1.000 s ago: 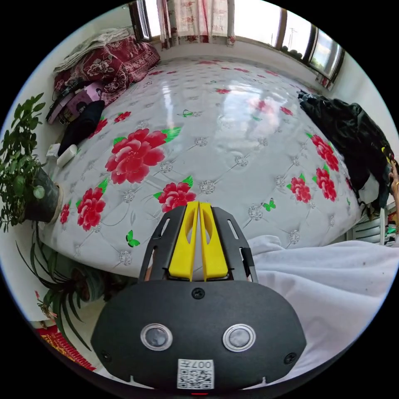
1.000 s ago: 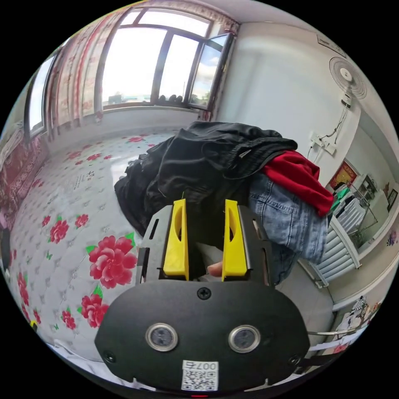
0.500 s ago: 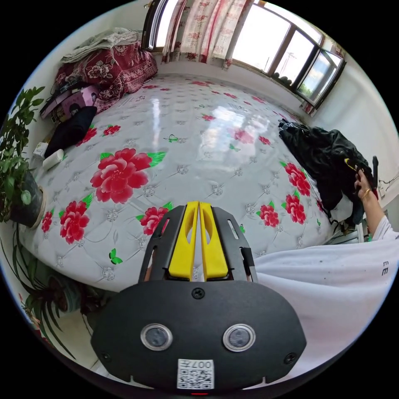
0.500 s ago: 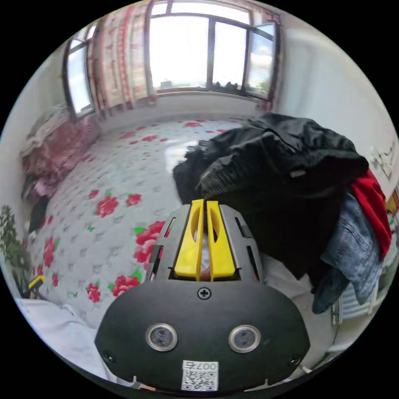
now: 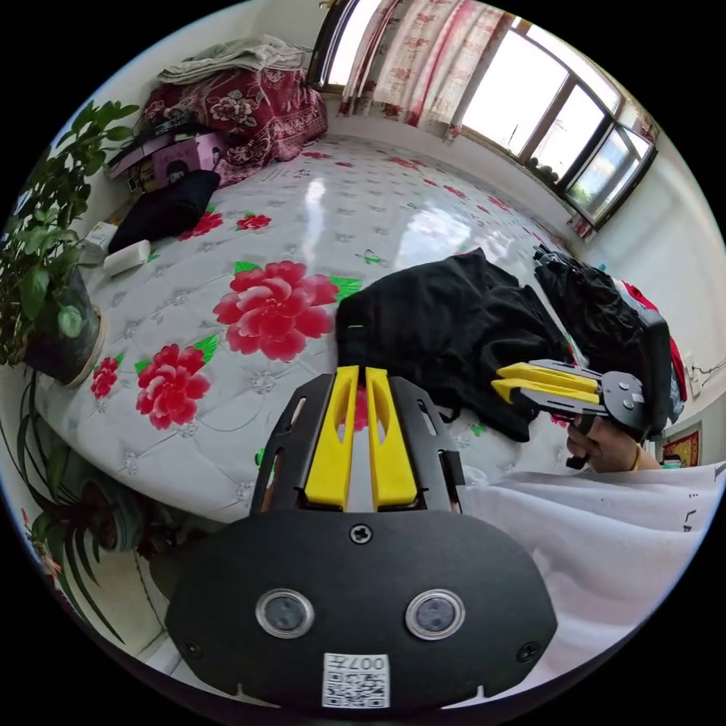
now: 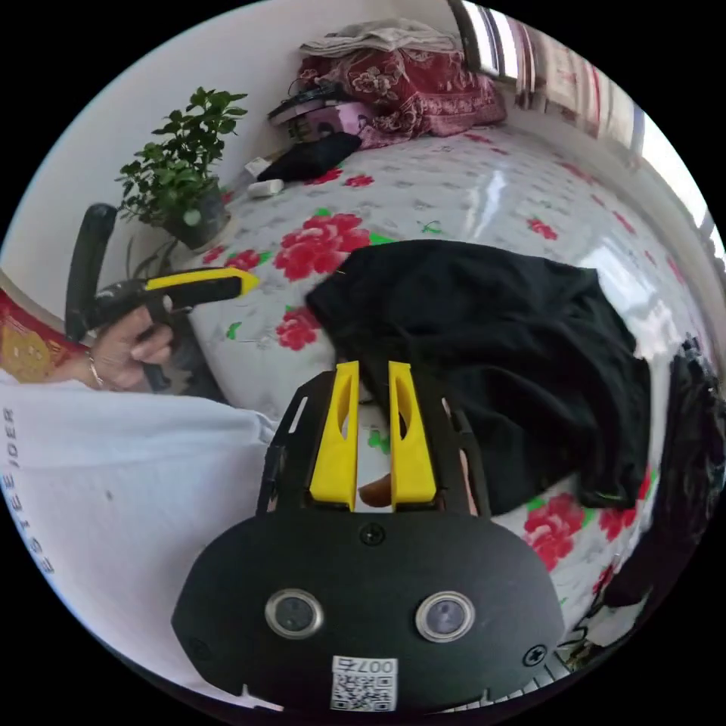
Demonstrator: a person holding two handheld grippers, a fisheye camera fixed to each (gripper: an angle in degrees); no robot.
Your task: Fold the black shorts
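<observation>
Black shorts (image 6: 484,340) now lie crumpled mid-frame on the floral bed (image 5: 227,249); right claw (image 6: 368,378) slightly spread, left claw (image 5: 356,382) pressed together.

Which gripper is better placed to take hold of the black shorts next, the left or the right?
Probably the right. The right gripper has its tips at the near edge of the black shorts, jaws slightly apart. The left gripper is closed and sits a little short of the cloth.

Matt black cloth shorts (image 5: 446,333), glossy quilted floral mattress (image 5: 302,227)
</observation>
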